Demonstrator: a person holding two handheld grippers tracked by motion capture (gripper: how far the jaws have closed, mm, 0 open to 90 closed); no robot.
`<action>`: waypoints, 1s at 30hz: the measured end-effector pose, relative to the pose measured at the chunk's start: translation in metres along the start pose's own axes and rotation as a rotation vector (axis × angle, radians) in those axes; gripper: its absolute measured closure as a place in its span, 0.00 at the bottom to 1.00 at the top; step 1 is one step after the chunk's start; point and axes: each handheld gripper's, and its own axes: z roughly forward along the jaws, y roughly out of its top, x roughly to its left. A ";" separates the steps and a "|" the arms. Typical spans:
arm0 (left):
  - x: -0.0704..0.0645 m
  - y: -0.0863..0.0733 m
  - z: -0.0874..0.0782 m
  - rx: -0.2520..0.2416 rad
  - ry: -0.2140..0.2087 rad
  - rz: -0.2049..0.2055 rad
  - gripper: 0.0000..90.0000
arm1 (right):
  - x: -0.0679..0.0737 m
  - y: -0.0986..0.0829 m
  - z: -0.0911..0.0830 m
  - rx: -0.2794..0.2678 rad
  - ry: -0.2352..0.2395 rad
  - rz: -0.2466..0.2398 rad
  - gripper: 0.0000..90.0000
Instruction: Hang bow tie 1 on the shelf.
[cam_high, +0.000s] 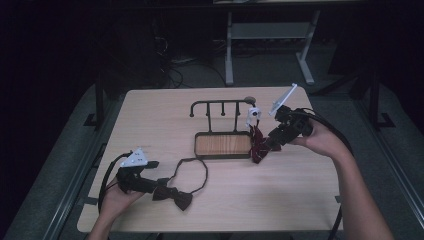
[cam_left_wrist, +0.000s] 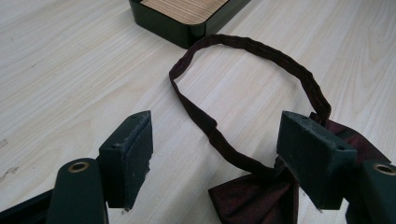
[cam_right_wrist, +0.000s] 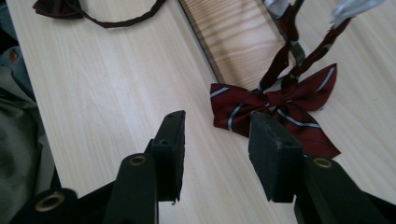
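Note:
A dark maroon bow tie (cam_high: 176, 196) (cam_left_wrist: 254, 198) lies on the table at the front left, its strap loop (cam_high: 194, 171) (cam_left_wrist: 261, 51) spread toward the rack. My left gripper (cam_high: 159, 183) (cam_left_wrist: 219, 140) is open just over the bow, one jaw above the bow's edge. A red striped bow tie (cam_high: 257, 144) (cam_right_wrist: 285, 102) hangs by its strap from the right end of the black hook rack (cam_high: 220, 103), with its bow down by the rack's wooden base (cam_high: 222, 145) (cam_right_wrist: 233, 37). My right gripper (cam_high: 270, 144) (cam_right_wrist: 217, 133) is open right beside it, nothing between its jaws.
A white tag (cam_high: 253, 114) sits at the rack's right hook. Bare tabletop (cam_high: 150, 120) lies left of and behind the rack. The table's front edge (cam_high: 210, 231) runs close to the left hand. A desk frame (cam_high: 270, 35) stands beyond the table.

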 end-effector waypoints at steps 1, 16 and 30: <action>0.000 0.000 0.000 0.000 0.000 0.001 0.30 | 0.001 -0.001 0.001 -0.005 -0.001 -0.002 0.61; -0.001 0.001 0.002 0.007 0.000 -0.003 0.30 | 0.009 -0.025 0.017 -0.036 0.015 0.010 0.56; -0.003 0.003 0.004 0.004 -0.003 0.003 0.30 | 0.015 -0.050 0.031 -0.059 0.021 0.037 0.52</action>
